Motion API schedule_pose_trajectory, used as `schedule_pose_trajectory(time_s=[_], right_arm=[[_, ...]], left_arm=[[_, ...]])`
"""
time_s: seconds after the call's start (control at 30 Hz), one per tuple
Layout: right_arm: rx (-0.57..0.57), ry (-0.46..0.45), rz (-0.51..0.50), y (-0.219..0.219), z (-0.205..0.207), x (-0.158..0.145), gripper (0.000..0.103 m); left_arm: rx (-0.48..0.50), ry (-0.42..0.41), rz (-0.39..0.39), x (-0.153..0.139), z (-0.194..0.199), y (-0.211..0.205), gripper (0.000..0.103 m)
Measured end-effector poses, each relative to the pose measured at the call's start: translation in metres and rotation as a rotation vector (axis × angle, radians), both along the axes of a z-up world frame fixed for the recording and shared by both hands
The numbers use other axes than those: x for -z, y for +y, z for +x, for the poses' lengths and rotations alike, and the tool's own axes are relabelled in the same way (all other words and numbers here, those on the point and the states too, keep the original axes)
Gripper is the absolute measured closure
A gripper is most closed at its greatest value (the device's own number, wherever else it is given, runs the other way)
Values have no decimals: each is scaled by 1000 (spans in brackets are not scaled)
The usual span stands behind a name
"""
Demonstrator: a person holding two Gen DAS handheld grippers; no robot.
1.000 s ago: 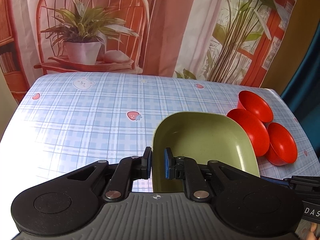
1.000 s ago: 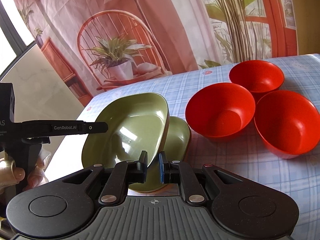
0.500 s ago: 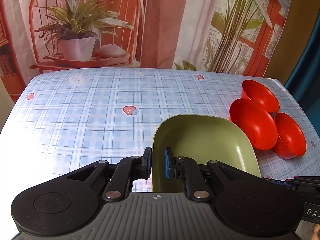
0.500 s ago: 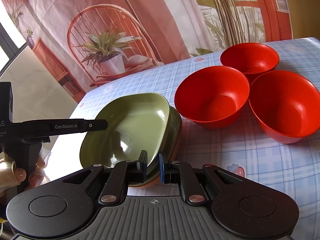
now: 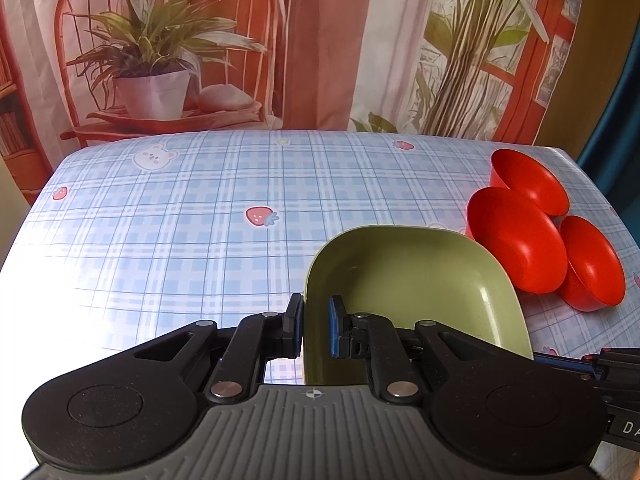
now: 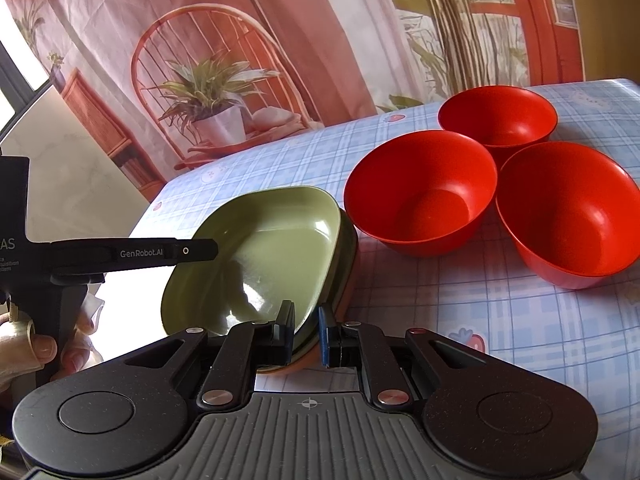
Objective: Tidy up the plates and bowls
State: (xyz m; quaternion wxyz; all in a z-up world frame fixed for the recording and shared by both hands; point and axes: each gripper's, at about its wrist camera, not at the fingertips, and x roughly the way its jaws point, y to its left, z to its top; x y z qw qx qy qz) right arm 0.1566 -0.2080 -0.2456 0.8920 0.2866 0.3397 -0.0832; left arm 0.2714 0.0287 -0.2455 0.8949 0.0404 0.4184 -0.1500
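Plates first: the green plate sits on the blue checked tabletop, and I use it as my landmark for everything else. It is squarish with round corners and a raised rim. From my right camera I can see it rests on top of a second plate, whose green rim and orange underside peek out along its right edge.

My left gripper has its fingers on both sides of the plate's near rim, one outside and one inside. The gap between them is narrow, but I cannot tell if the blue pads really press the rim.

My right gripper comes at the same stack from the other side. Its fingers are close together around the near edge of the plates. I cannot tell if they squeeze the edge or only sit beside it.

Three red bowls stand in a tight bunch just to the right of the green plate. All three are upright and open at the top. The closest bowl is just beside the plate's rim. The other two, one farther back and one nearer my right gripper, touch or almost touch it.

A strawberry picture on the tabletop lies beyond the plate, to its left.
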Motion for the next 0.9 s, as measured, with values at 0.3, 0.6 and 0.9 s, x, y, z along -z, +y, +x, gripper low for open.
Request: schedule_pose_trajectory(time_s=[0.3,0.6,0.9], right_arm=[[1,9,-19,1,0,1,91],[-19,16,-51,5,1,-1,88],[-23,11,-63,7,-1,-2,86]], left_arm=[[8,-8,17,2,1,-3,89],[7,-10,24,3,2,-2,89],[-13,-34,23,-4,-5,-2,88]])
